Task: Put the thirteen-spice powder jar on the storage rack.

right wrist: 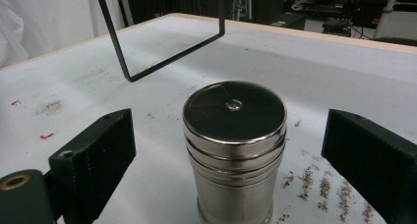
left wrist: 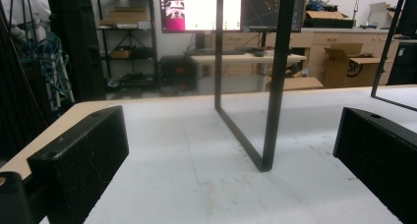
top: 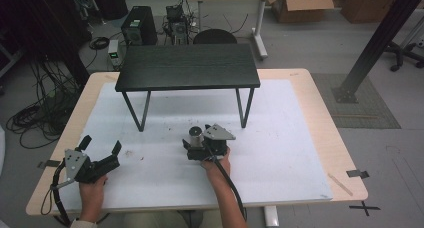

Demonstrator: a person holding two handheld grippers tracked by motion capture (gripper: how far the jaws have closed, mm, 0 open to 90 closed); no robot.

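The steel tin (right wrist: 234,150) stands upright at the frame's centre on the counter (top: 280,153), between the right gripper's (top: 200,147) spread jaws, untouched. At lower left, the left gripper (top: 100,149) rests, jaws spread, holding nothing.

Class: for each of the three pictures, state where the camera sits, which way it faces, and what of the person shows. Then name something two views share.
High view: above the person's side, looking forward and down on the table; both forearms, left gripper, right gripper.
Left gripper view: rides the left gripper, looking low across the table at a shelf leg; its open jaws.
Right gripper view: rides the right gripper, facing the steel canister between open jaws.
Shared: high and right gripper views show the canister.
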